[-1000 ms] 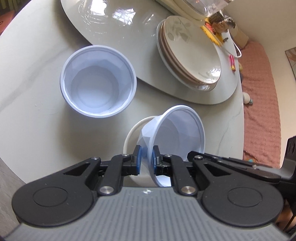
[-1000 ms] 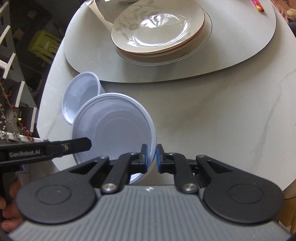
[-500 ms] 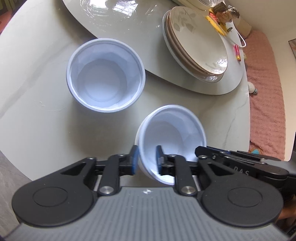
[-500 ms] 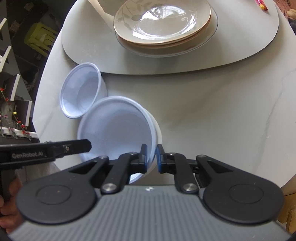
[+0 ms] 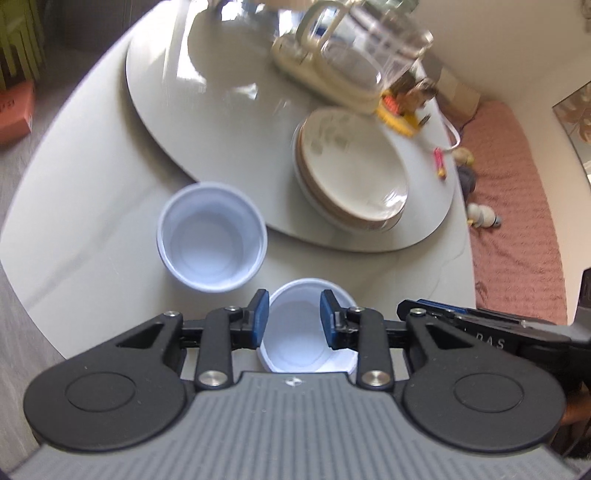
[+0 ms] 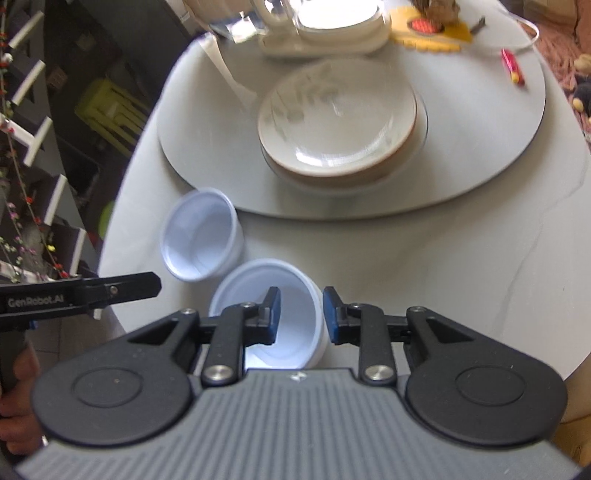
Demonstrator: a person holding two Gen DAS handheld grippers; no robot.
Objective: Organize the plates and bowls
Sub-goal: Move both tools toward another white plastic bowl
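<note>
Two white plastic bowls stand upright on the pale table. The near bowl sits nested in another white bowl under both grippers. The far bowl stands to its left. My left gripper is open above the near bowl. My right gripper is open, its jaws either side of the near bowl's right rim. A stack of cream leaf-patterned plates rests on the grey turntable.
A glass kettle on a cream base stands at the back of the turntable. A yellow mat with small objects and a pink pen lie at the right. The table edge curves close on the left.
Both grippers have opened and let go of the near bowl, which now stands upright on the table. Both have pulled back and up, so more of the table shows.
</note>
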